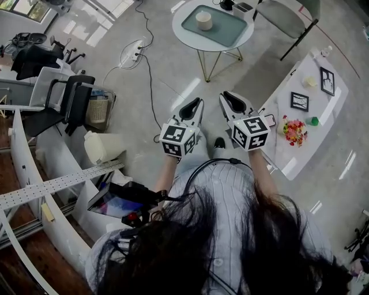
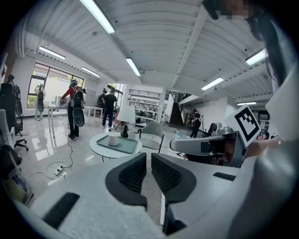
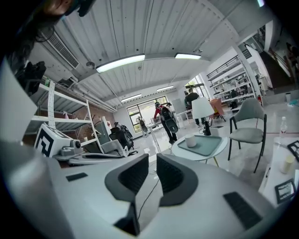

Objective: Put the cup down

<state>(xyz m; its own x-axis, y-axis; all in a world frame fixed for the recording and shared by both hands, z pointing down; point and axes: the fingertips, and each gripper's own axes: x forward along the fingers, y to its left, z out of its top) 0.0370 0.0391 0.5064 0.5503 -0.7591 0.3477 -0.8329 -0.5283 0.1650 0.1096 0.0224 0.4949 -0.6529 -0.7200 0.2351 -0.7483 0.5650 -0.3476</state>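
A cream cup (image 1: pixel 203 20) stands upright on a green tray (image 1: pixel 222 29) on the round white table (image 1: pixel 187 31) at the far end of the floor. Both grippers are held side by side in front of the person, well short of that table. My left gripper (image 1: pixel 194 106) is shut with nothing between its jaws, and my right gripper (image 1: pixel 230 99) is shut and empty too. The left gripper view looks past my left gripper (image 2: pixel 148 161) to the cup (image 2: pixel 113 138) on the tray (image 2: pixel 125 145). The right gripper view looks past my right gripper (image 3: pixel 152 163) to the cup (image 3: pixel 190 141).
A long white side table (image 1: pixel 288 155) with picture frames and a flower bunch (image 1: pixel 294 130) stands at the right. A grey chair (image 1: pixel 291 17) is behind the round table. Office chairs (image 1: pixel 63 98), a jug (image 1: pixel 104 147) and a floor cable (image 1: pixel 151 80) lie left. People stand far off (image 2: pixel 74 109).
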